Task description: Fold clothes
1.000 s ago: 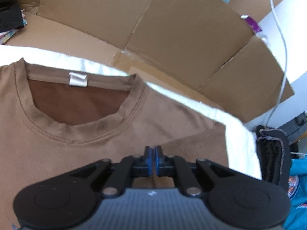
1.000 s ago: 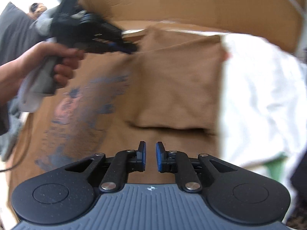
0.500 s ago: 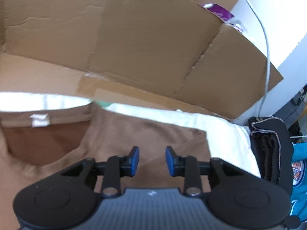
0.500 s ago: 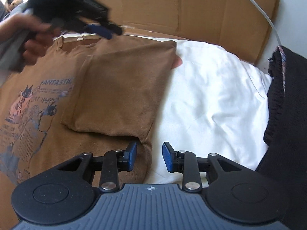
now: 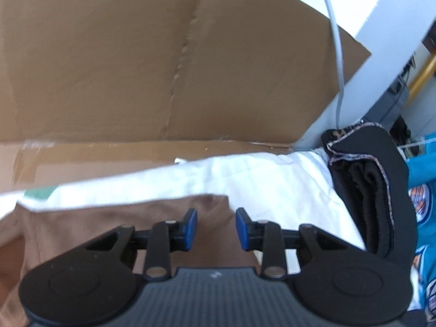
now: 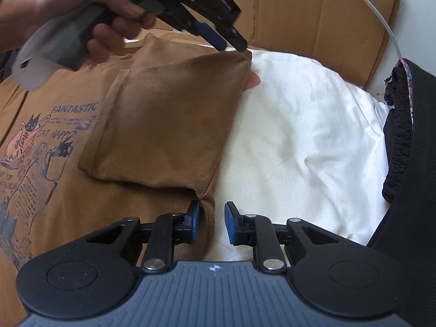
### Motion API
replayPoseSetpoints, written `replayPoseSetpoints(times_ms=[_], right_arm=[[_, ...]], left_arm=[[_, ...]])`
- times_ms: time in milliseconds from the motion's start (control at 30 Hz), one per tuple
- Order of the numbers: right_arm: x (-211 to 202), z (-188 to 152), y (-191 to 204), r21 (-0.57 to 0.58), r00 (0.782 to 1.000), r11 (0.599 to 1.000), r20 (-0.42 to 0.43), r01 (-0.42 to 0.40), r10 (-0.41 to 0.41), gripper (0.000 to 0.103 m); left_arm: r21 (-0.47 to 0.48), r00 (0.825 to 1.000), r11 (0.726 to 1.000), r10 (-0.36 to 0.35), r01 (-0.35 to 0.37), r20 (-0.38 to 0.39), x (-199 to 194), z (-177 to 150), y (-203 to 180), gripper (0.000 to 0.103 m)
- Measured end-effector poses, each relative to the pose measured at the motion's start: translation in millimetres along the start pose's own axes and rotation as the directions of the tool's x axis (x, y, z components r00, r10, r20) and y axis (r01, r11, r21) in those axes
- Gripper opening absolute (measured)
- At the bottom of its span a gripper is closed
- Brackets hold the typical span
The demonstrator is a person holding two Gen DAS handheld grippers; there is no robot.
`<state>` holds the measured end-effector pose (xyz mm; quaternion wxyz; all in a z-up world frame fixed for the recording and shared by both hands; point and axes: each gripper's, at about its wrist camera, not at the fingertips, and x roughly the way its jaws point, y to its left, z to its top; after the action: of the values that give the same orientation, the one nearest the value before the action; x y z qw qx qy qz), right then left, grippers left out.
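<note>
The brown T-shirt point(image 6: 68, 136) lies flat on a white sheet point(image 6: 299, 136), with one sleeve point(image 6: 169, 120) folded inward over the chest. Only the right wrist view shows its printed front, with cartoon cats and the word "FANTASTIC". In the left wrist view the shirt is just a plain brown area with one corner point(image 5: 212, 204), somewhat blurred.

The left hand-held gripper point(image 5: 214, 230) has its blue pads apart and holds nothing; the corner of the folded sleeve is seen between them. The right wrist view shows this same tool from outside: a hand point(image 6: 90, 8) grips its handle, and its tips point(image 6: 231, 43) are at the far corner of the sleeve. Whether they touch the cloth cannot be told.

The right hand-held gripper point(image 6: 212, 224) is also parted and empty, and the lower edge of the shirt near the armpit lies between its pads.

Cardboard panels point(image 5: 136, 68) stand behind the sheet, a white cable point(image 5: 336, 41) hangs before them, and a dark folded garment point(image 5: 376, 190) lies at the right.
</note>
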<state>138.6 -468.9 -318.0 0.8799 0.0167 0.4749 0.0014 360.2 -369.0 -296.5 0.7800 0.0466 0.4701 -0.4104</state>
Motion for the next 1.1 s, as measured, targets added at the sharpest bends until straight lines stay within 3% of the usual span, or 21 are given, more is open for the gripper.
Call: replayPoseSetpoints(times_ms=[233,300,367,467,800,967,1100], right_arm=[[-2,3,3,-0.027,0.999,1.0,0.032,0.009,-0.008,0.026],[-2,3,3,-0.028,0.999,1.0,0.039,0.008,-0.007,0.009],[-1,2,1,-0.01,1.0,1.0,0.03,0.011,-0.01,0.006],[-1,0,-6,0.037,1.0,0.999,0.016,0.022,-0.023,0.003],[-8,-4,-17,0.128,0.999,0.992,-0.037,0.014,-0.009,0.003],[-29,1,-17,0.13,1.0,0.992,0.028,-0.005,0.001,0.003],[-29,12,-16,0.131,0.997,0.991,0.07,-0.033,0.024,0.003]], left_arm=[[0.024,0.997,0.999,-0.029,0.031,-0.066,23,4,5,0.032],[0.021,0.996,0.999,-0.033,0.035,-0.079,28,4,6,0.023],[0.017,0.996,0.999,-0.046,0.048,-0.082,32,4,7,0.011],[0.023,0.996,0.999,-0.045,0.047,-0.081,38,3,8,0.006],[0.057,0.998,0.998,-0.032,0.035,-0.052,47,1,3,0.006],[0.059,1.0,0.998,-0.014,0.015,-0.015,27,6,6,0.017],[0.075,0.999,0.997,-0.026,0.023,0.044,4,9,7,0.016]])
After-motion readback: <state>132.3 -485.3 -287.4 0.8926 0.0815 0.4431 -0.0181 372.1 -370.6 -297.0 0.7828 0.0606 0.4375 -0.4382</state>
